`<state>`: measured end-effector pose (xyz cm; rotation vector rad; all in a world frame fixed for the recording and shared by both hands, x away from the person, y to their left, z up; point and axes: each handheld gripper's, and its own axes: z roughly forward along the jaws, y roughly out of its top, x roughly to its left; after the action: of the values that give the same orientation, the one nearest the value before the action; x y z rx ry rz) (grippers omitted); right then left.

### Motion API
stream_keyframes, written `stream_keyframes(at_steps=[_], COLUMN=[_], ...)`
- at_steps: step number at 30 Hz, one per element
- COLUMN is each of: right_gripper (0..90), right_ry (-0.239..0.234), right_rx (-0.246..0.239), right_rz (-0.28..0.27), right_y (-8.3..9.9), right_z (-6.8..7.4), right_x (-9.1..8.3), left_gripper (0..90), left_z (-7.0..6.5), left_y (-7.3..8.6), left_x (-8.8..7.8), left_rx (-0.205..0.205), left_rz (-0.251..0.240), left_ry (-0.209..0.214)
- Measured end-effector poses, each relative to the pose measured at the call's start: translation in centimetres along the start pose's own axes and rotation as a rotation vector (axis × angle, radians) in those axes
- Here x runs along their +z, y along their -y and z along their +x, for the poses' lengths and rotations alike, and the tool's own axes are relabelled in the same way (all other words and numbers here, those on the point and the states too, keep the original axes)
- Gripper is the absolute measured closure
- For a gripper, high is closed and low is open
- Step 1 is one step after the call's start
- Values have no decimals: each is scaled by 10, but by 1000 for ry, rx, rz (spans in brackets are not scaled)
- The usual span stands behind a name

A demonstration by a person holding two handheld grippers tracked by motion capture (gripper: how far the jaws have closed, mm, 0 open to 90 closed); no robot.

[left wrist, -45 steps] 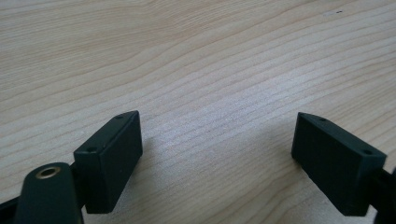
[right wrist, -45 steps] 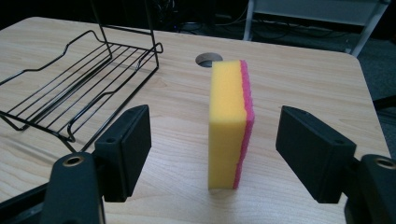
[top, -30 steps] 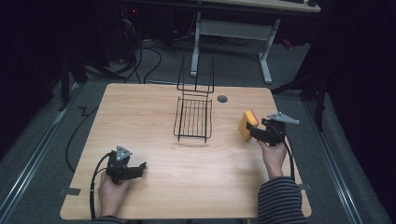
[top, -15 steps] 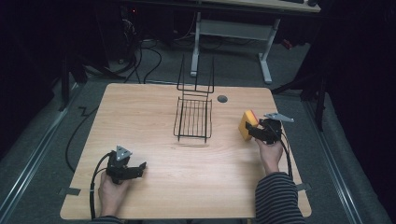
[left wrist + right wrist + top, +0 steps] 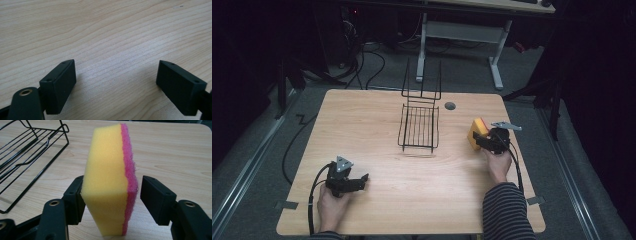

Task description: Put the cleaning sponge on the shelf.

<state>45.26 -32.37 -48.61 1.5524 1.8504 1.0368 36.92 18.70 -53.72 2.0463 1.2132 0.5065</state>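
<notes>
One yellow foam sponge with a pink scouring face (image 5: 110,180) stands on edge near the bench's (image 5: 377,115) right edge, between the closing jaws of the right hand-held gripper (image 5: 111,195), whose right pad is not yet touching; the left hand-held gripper (image 5: 116,85) gapes wide.

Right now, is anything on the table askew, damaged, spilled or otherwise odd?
Nothing is spilled or damaged. One oddity: the sponge stands on edge on the table rather than lying flat, between the jaws of the right gripper, which have just been closing around it. The wire rack sits straight and empty.

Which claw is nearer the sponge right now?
Right. The right claw has been closing around the upright sponge, a gap showing on the pink side. The left claw is across the table, open.
</notes>
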Motion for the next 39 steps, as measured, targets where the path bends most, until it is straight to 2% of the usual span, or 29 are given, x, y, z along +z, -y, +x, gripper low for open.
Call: stream_keyframes(at_steps=[14, 15, 29, 39], right_gripper=[554, 574, 608, 609], right_ry=[7, 8, 21, -1], right_rx=[-15, -30, -39, -43], right_rz=[22, 17, 1, -28], right_y=[4, 4, 1, -2], right_z=[2, 2, 2, 5], right_x=[8, 8, 1, -8], left_gripper=[169, 169, 169, 169], left_z=[0, 0, 0, 0], left_y=[0, 0, 0, 0], left_x=[0, 0, 0, 0], left_rx=[0, 0, 0, 0], left_rz=[0, 0, 0, 0], left_ry=[1, 1, 1, 1])
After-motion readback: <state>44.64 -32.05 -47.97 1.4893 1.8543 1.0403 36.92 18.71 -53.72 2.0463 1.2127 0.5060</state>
